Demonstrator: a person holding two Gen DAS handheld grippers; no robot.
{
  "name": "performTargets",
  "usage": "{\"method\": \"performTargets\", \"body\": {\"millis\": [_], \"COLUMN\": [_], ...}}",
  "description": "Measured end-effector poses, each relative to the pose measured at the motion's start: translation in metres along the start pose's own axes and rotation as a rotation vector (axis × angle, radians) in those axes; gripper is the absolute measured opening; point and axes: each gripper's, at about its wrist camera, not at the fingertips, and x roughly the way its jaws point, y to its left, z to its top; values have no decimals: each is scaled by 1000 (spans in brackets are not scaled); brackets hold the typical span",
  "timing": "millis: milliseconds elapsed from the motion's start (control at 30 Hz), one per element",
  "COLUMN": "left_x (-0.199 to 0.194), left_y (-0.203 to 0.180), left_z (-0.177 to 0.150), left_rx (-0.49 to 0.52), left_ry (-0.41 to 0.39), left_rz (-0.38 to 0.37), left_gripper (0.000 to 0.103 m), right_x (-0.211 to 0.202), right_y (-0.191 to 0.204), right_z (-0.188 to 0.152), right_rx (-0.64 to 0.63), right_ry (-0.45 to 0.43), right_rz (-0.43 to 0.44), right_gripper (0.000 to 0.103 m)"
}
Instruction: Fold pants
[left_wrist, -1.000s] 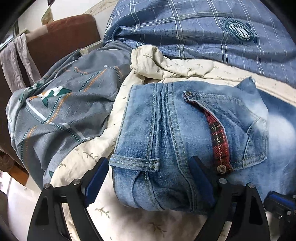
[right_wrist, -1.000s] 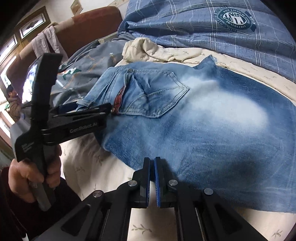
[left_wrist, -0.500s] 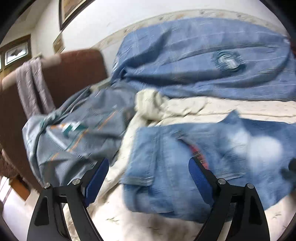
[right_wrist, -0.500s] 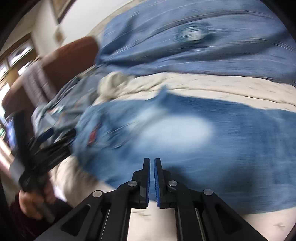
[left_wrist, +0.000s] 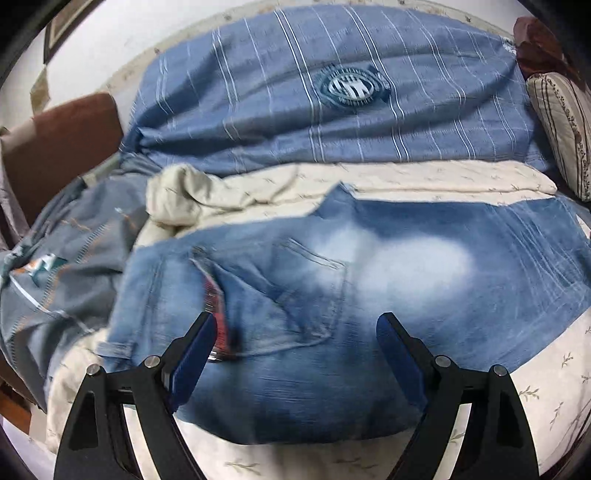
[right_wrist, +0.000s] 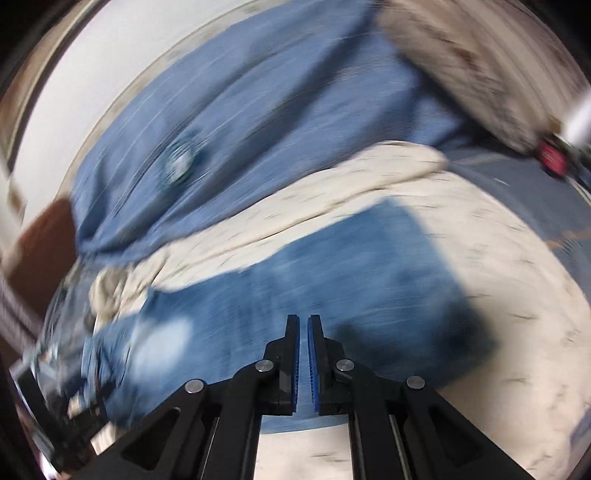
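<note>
Faded blue jeans (left_wrist: 388, 280) lie across a cream bedsheet, waistband and back pocket to the left, legs running right. My left gripper (left_wrist: 295, 354) is open and empty, its fingers spread above the back pocket. In the blurred right wrist view the jeans (right_wrist: 351, 280) stretch left to right, with the leg end at the right. My right gripper (right_wrist: 303, 354) is shut and empty, above the jeans near their near edge.
A blue striped quilt (left_wrist: 332, 110) lies bunched behind the jeans. A grey patterned cover (left_wrist: 66, 266) lies at the left by a brown headboard (left_wrist: 62, 147). A striped pillow (left_wrist: 557, 129) stands at the far right. Cream sheet (right_wrist: 498, 258) surrounds the jeans.
Both grippers have pulled back and swung to the right along the jeans. The left one left the waistband and stands over the pocket. The right view has moved towards the leg end.
</note>
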Motion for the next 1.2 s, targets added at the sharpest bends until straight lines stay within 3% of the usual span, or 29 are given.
{"method": "performTargets", "body": {"millis": [133,233,367,467,667,900,1200], "left_x": [10,18,14,6,-13,-41,-77], "left_y": [-17,-28,-28,-25,-36,-55,-72], "left_z": [-3,-9,-10,-10,-6,-4,5], "left_rx": [53,106,116,95,105,104,78], "left_ry": [50,87,76,53,-19,-40,-53], "left_rz": [14,50,38,-7,-31,-46,-95], "left_gripper": [89,89,89,89,90,91,92], "right_x": [13,19,14,8,-14,-14,-33], "right_y": [-43,-63,-55,-50,-8,46,59], "right_z": [5,7,13,15,16,2,-4], "right_rx": [119,234,216,235,86,-134,-187], "right_ry": [97,142,126,78,-29,-40,-100], "right_rz": [-120,-69,-84,-33,22,84,121], "right_gripper": [7,4,5,8,7,7,7]}}
